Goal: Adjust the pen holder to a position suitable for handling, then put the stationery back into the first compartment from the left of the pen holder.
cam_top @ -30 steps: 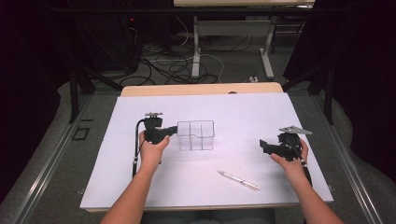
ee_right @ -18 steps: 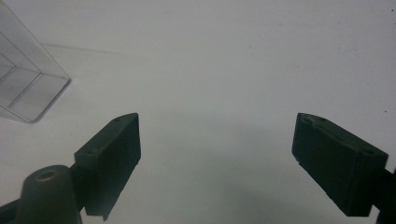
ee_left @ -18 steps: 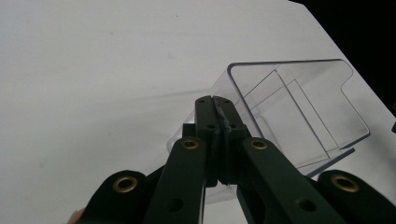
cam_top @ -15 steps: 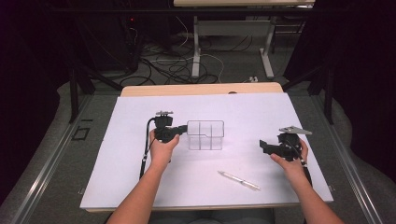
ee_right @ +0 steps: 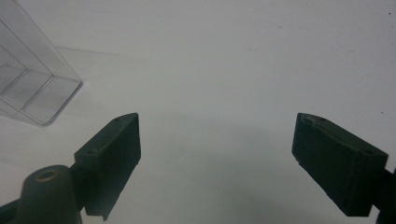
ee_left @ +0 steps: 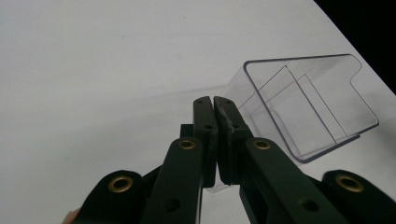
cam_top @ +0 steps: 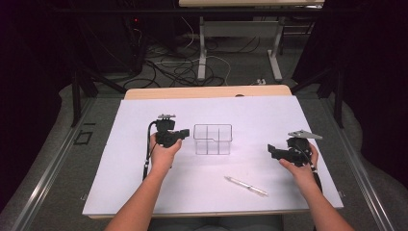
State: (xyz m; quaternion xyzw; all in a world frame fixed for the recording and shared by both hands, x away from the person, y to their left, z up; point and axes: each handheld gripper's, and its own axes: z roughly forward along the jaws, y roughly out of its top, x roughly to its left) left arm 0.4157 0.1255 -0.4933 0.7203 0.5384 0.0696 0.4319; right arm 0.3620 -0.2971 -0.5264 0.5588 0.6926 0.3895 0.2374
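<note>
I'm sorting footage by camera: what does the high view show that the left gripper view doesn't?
High view alone: the pen, the right gripper with its jaws spread, both forearms, the floor cables. Left gripper view alone: the close-up of the left gripper, jaws pressed together on the near wall of the clear divided box. Both share that box and the white table.

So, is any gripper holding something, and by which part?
The left gripper pinches the clear plastic divided box by its near side wall. The right gripper holds nothing.
</note>
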